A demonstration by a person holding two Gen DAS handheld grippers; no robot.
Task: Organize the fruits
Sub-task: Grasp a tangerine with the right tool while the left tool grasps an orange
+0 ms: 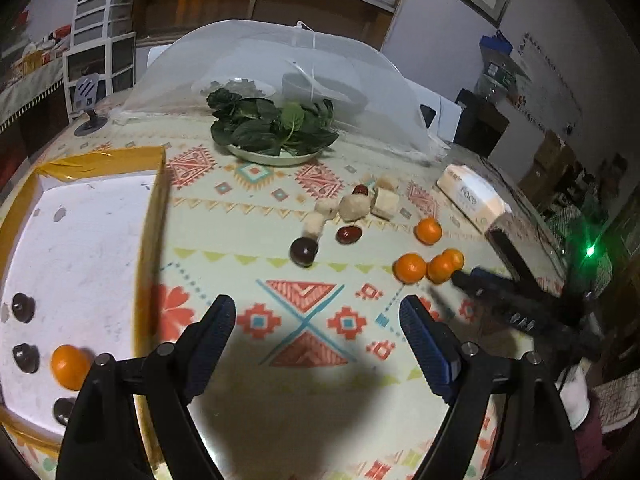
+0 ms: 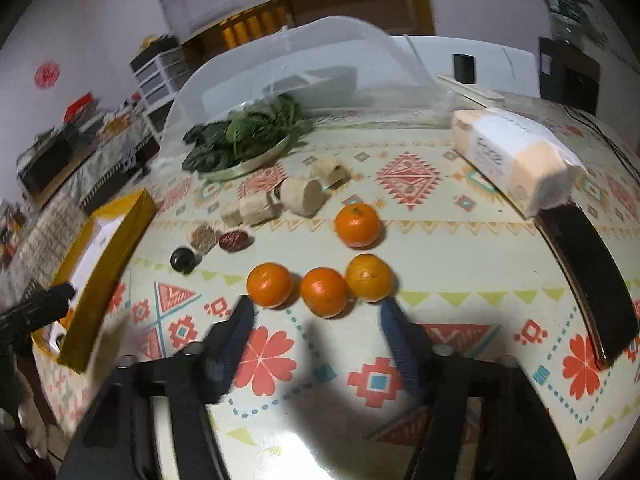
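- Right wrist view: three oranges (image 2: 320,290) in a row on the patterned tabletop (image 2: 460,240), touching or nearly so, just ahead of the right gripper (image 2: 316,320). Fourth orange (image 2: 357,225) sits alone behind the row.
- Right gripper jaws partly open, nothing between the pads; tips sit just short of the row, straddling the middle fruit's line.
- Left wrist view: left gripper (image 1: 316,316) jaws wide open, empty, over bare cloth.
- White tray with yellow rim (image 1: 152,216) toward the table's left edge; one orange in tray (image 1: 70,366) near its front, beside three dark round fruits (image 1: 24,356).
- Dark plum (image 2: 183,259) and red date (image 2: 234,240) lie between tray and orange row; pale cut chunks (image 2: 280,200) behind them.
- Plate of greens (image 2: 240,144) farther back, mesh food cover (image 2: 304,76) behind it.
- Tissue pack (image 2: 516,160) and a black curved object (image 2: 588,276) along the right edge, clear of the oranges.
- Nothing blocks the right gripper from the row; plum, date and chunks sit in the lane toward the tray.
- Tray contents show only in the left view; the right view sees just the tray's rim, with the left gripper's dark finger over it.
- Left view catches the right gripper's finger touching or just beside the orange row; cannot tell which.
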